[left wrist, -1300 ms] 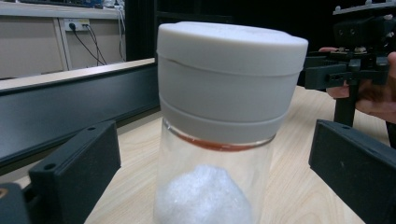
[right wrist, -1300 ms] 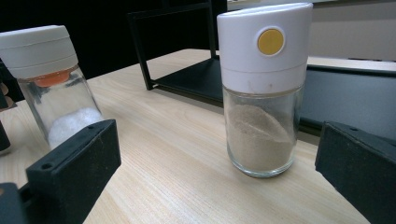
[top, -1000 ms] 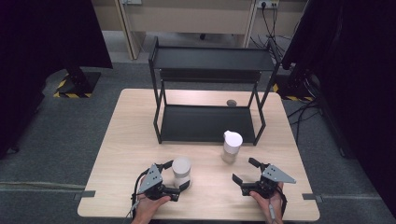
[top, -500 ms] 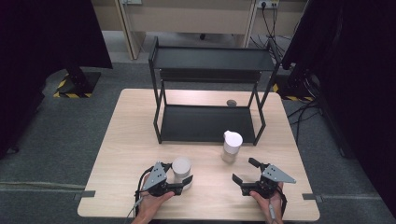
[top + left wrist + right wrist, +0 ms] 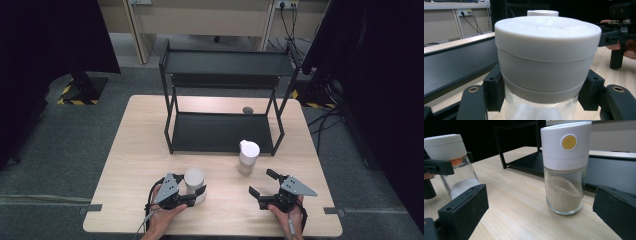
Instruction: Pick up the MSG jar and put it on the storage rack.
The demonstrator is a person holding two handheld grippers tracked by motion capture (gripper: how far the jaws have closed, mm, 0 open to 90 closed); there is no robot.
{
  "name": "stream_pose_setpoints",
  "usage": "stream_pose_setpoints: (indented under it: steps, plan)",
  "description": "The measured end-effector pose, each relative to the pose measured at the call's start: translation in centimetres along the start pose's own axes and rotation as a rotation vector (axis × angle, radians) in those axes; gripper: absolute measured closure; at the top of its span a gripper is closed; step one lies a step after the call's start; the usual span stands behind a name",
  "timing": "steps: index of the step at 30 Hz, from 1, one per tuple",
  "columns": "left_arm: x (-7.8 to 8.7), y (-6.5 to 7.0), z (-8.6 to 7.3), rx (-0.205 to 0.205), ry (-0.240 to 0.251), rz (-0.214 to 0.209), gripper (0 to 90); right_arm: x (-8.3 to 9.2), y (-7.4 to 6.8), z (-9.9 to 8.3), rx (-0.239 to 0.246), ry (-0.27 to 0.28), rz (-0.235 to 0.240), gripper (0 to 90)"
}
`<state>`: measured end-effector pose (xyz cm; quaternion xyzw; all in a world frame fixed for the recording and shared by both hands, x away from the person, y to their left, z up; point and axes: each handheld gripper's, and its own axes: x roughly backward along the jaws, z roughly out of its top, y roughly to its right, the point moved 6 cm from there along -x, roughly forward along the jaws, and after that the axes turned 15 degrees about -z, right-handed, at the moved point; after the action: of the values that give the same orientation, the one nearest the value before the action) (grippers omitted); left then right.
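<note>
Left gripper [image 5: 192, 196], at 7 o'clock on the table [image 5: 135, 150]: jaws have just been closing and now clamp the white-capped glass jar [image 5: 194, 183] below its cap. Contents: white granules, visible in the right gripper view [image 5: 461, 187]. Right gripper [image 5: 262, 184], at 5 o'clock: jaws wide, holding nothing. Between them stands the shaker jar [image 5: 564, 167], roughly half full of beige powder; this view shows a yellow dot on its cap. The high view shows the black shelf rack [image 5: 222, 132] at 12 o'clock.

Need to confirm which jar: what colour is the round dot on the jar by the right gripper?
Yellow, on the white cap of the jar; right gripper view shows it best.
</note>
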<state>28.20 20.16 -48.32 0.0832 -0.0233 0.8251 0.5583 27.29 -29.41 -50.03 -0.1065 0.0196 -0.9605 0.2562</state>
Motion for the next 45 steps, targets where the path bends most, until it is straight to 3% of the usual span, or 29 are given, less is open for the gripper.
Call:
stream_pose_setpoints:
  steps: [15,40,45]
  plan:
    - [0.6,0.1,1.9,-0.002,0.005,0.018,35.0,0.0,0.0,0.0,0.002,0.001,0.002,0.4]
    - [0.3,-0.6,4.9,0.01,0.001,0.014,35.1,0.1,0.0,0.0,-0.004,0.004,0.0,0.4]
    - [0.3,-1.0,6.0,-0.003,0.002,-0.011,35.1,0.1,0.0,0.0,-0.005,0.005,0.0,0.4]
